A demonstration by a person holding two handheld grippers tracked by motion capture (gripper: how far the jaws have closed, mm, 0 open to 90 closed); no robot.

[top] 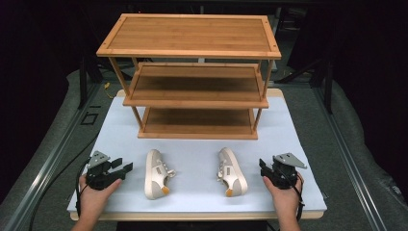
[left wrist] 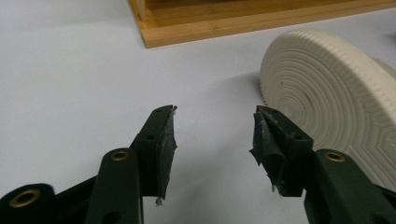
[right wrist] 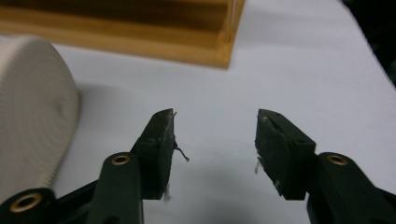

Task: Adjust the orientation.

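Shoes, one pair, cream with tan heel tabs, both lying on their sides on the white table top (top: 202, 154) in front of the rack.

Item 1: left shoe (top: 156, 174). Lies just inboard of my left gripper (top: 126, 169), a small gap between them, not touching. Long axis runs near to far, heel toward me, toe toward the rack. Ribbed sole faces my left gripper; in the left gripper view that sole (left wrist: 336, 112) stands just to the right of the jaw line and a little ahead. Upper and laces face the table's middle.

Item 2: right shoe (top: 232, 172). Mirror of the first: heel toward me, toe slightly angled away, sole turned outward toward my right gripper (top: 262, 168). In the right gripper view the sole (right wrist: 32, 116) sits to the left of the jaws.

Item 3: left gripper. Jaws spread apart, nothing between them. Nearer to the left shoe.

Item 4: right gripper. Jaws likewise spread and empty. Nearer to the right shoe.

Item 5: wooden rack (top: 192, 77), three shelves, standing at the far half of the table. Top, middle and bottom shelves all bare; no shoe on any.

Judgement: each gripper needs a short inward sideways reach to its own shoe, closing across the sole's width, then a carry forward to a shelf.
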